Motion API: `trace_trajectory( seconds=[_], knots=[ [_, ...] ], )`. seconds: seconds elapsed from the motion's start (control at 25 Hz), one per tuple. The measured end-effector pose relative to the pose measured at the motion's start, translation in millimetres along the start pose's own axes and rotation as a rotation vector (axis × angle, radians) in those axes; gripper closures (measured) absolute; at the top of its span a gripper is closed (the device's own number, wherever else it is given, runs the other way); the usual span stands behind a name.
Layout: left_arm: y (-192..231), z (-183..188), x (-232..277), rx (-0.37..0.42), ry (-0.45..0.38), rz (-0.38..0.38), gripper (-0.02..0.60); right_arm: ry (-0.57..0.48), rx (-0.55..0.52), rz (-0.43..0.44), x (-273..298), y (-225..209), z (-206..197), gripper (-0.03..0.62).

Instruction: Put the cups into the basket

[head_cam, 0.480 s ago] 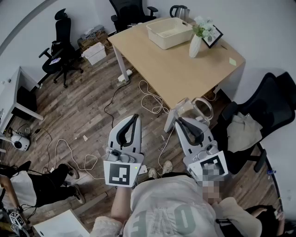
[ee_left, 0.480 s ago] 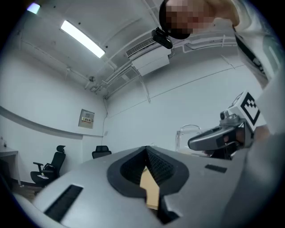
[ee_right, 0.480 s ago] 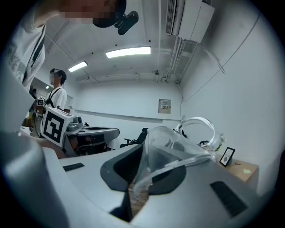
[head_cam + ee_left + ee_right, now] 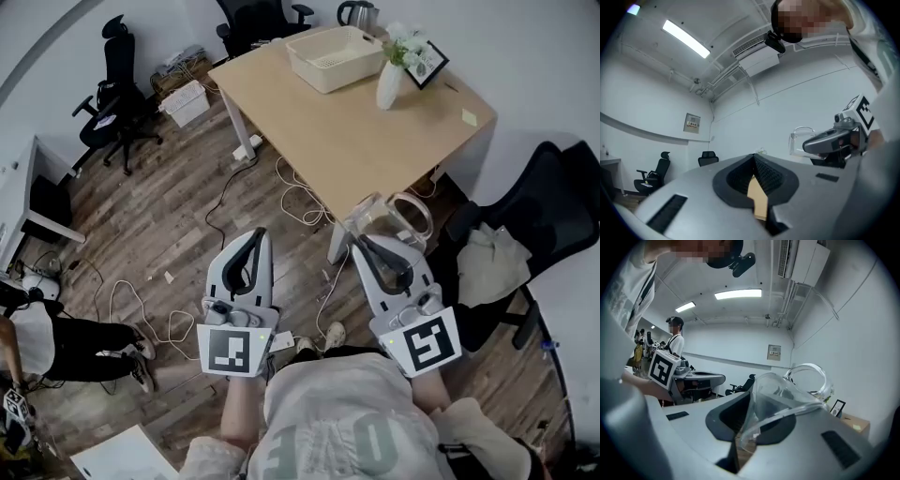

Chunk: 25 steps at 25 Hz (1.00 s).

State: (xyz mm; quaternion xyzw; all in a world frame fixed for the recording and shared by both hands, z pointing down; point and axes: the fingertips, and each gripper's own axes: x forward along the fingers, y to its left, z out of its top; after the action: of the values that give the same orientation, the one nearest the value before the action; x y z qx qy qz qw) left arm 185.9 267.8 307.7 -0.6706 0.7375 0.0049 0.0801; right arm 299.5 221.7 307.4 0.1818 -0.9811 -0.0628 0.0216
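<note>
A clear glass cup (image 4: pixel 398 217) with a handle is pinched by its rim in my right gripper (image 4: pixel 361 240), which is shut on it just off the near corner of the wooden table (image 4: pixel 375 141). In the right gripper view the cup (image 4: pixel 797 385) lies tilted across the jaws of the right gripper (image 4: pixel 749 397). My left gripper (image 4: pixel 258 232) hovers over the floor to the left, shut and empty; its tips (image 4: pixel 754 158) meet in the left gripper view. The cream basket (image 4: pixel 314 67) stands at the table's far end.
A white vase of flowers (image 4: pixel 387 86), a picture frame (image 4: pixel 429 64), a kettle (image 4: pixel 354 13) and a yellow note (image 4: pixel 470 117) are on the table. Cables (image 4: pixel 300 202) trail on the wooden floor. Office chairs (image 4: pixel 108 103) stand at the left, another (image 4: pixel 553 216) at the right.
My left gripper has drifted a little to the left. The right gripper still holds the cup in much the same place. The person at the lower left has moved further left.
</note>
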Motion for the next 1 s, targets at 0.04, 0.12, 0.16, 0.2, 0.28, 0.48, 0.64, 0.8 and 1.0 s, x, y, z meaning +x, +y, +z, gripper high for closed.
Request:
trace_trajectory(
  seconds=[0.04,0.12,0.16,0.2,0.28,0.48,0.64,0.8,1.0],
  knots=[
    [0,-1,1,0.006,-0.002,0.005,0.574,0.002,0.001,0.001,-2,-4,-3,0.569],
    [0,-3,5,0.021,-0.005,0.012,0.574,0.005,-0.002,0.005,-4,-12,-8,0.569],
    [0,-4,8,0.027,-0.006,0.013,0.574,0.005,-0.007,0.005,-4,-16,-10,0.569],
    [0,-5,11,0.03,-0.006,0.014,0.574,0.001,-0.011,0.002,-3,-21,-11,0.569],
    [2,-4,18,0.031,-0.009,0.014,0.574,-0.012,0.001,-0.005,0,-28,-11,0.569],
    [6,-3,42,0.015,-0.029,-0.005,0.574,-0.005,0.021,-0.008,11,-41,-14,0.569],
    [23,-7,71,0.016,-0.058,-0.027,0.574,-0.019,0.016,-0.02,44,-54,-14,0.569],
    [65,-10,101,0.029,-0.075,-0.038,0.574,-0.026,-0.012,-0.039,96,-69,-12,0.569],
    [150,-10,118,0.019,-0.082,-0.047,0.575,-0.014,-0.046,-0.059,178,-60,2,0.569]
  ],
)
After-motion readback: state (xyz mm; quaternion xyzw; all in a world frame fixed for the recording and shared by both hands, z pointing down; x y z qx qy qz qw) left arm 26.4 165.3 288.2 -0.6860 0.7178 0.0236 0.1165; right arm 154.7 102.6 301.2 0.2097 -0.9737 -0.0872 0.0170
